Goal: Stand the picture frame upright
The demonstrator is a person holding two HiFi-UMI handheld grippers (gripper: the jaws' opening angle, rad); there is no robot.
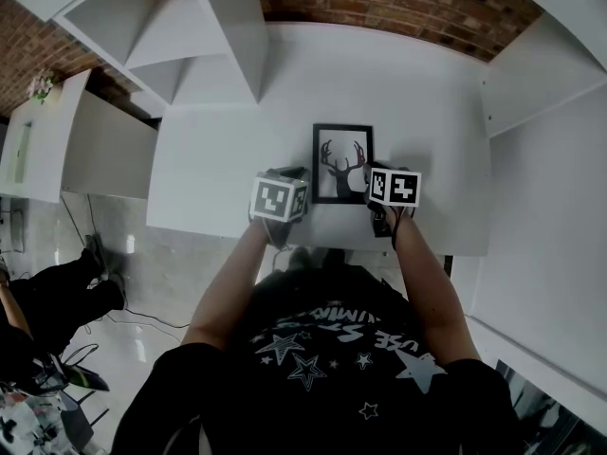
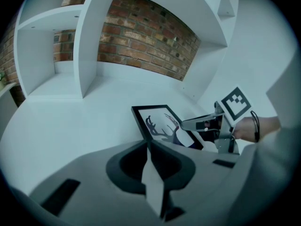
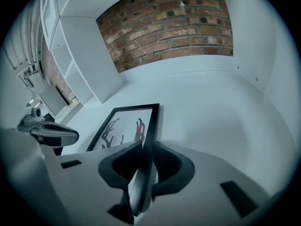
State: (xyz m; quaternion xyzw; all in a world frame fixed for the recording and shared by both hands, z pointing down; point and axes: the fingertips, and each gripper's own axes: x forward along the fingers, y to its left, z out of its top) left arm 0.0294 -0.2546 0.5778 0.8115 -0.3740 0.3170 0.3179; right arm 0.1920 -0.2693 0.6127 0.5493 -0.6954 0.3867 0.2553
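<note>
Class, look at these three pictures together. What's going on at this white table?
A person with a gripper in each hand is working on a black picture frame with a deer silhouette, on the white table. The right gripper has its jaws closed on the frame's right edge. The left gripper is shut and empty, close to the frame's left side. The frame is not yet standing upright.

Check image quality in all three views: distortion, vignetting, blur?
Head view: fisheye bends the shelves, even light, picture frame sharp. Left gripper view: black corner vignette, bluish cast, near jaws soft. Right gripper view: same vignette, brick wall bowed, frame edge at jaws blurred.
</note>
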